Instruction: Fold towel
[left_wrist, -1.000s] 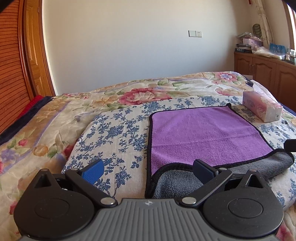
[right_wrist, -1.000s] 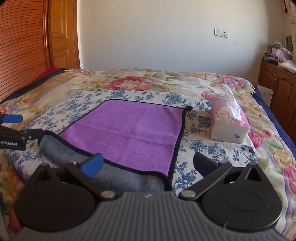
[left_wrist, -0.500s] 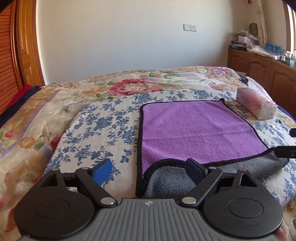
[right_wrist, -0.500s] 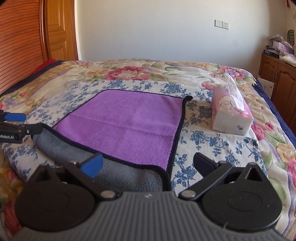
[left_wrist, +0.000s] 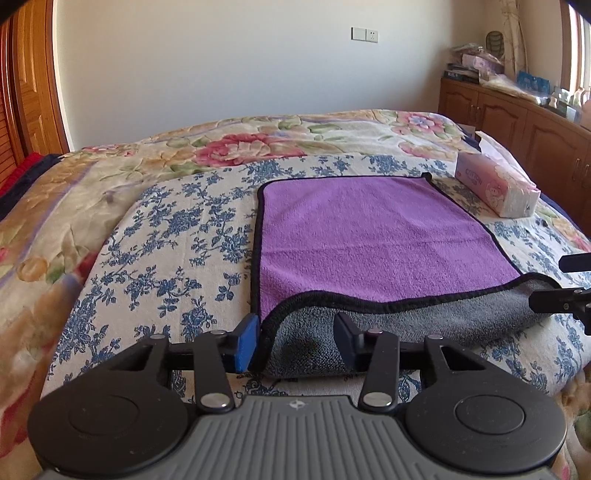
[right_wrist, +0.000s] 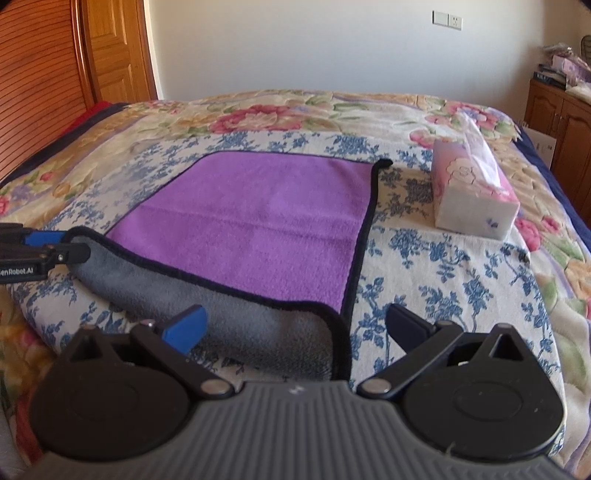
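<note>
Lay spread on the bed (left_wrist: 155, 236): a purple towel (left_wrist: 369, 236), near edge rolled back to show its grey underside, a tissue box (left_wrist: 495, 188) well apart on the right. Looked soft, limp and light, thick-piled, likely to sag and drag unless lifted at both near corners together; black hem judged the firmest place to pinch. Left gripper (left_wrist: 295, 338) straddled the near left corner, jaws partly drawn in with a gap, not yet clamped on the cloth. Right gripper (right_wrist: 295, 325) hung at the near right corner, jaws wide apart, holding nothing.
</note>
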